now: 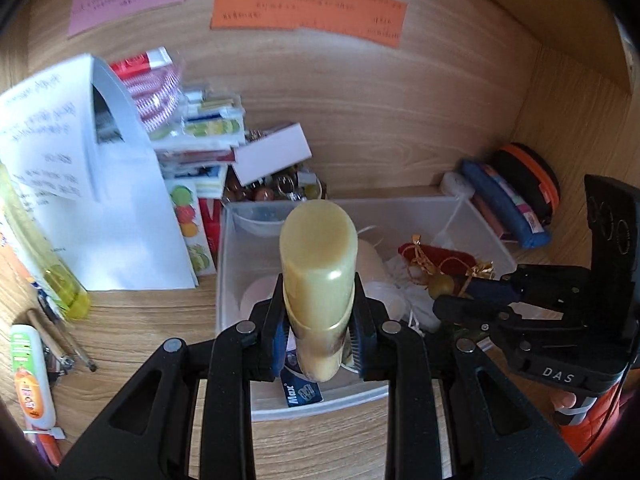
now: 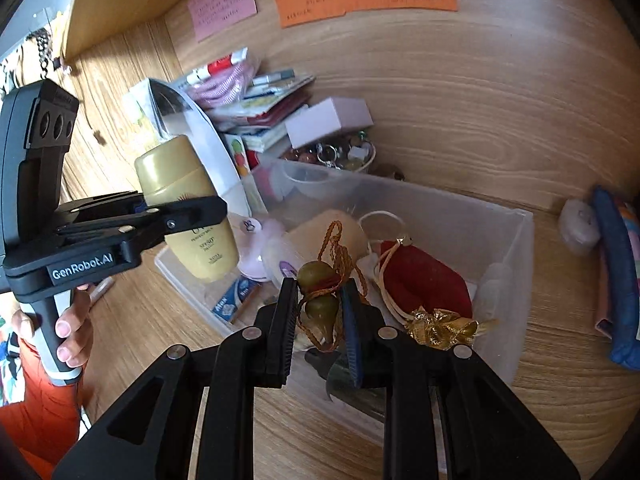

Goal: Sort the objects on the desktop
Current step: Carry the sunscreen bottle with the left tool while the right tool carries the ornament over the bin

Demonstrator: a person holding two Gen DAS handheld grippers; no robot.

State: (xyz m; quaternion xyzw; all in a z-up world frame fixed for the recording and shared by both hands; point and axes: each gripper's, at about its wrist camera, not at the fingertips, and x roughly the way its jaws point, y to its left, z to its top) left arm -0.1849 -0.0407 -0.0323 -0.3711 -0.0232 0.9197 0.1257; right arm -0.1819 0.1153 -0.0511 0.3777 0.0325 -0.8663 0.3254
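Wood-grain table [image 1: 360, 120] carries a clear plastic bin [image 2: 516, 280] under both hand-held grippers, left [image 1: 318, 344] clamped on a gold plastic lotion bottle [image 1: 318, 264], right [image 2: 320, 312] pinching a green double-gourd charm [image 2: 318, 292] whose cord, at twelve o'clock, may snag on release.

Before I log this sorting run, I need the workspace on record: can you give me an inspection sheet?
Surface: wood-grain desk with a wooden back panel.
Job's things: gold bottle and a gourd charm on orange cord, both held over the clear plastic bin; red pouch lies in the bin.
Clutter: papers and packets stacked at left, a bowl of beads and key rings, a blue pouch at right.
Grippers: left gripper shut on the gold bottle; right gripper shut on the gourd charm.
Cables: nothing seen.
Surroundings: pink, green and orange notes on the back panel.
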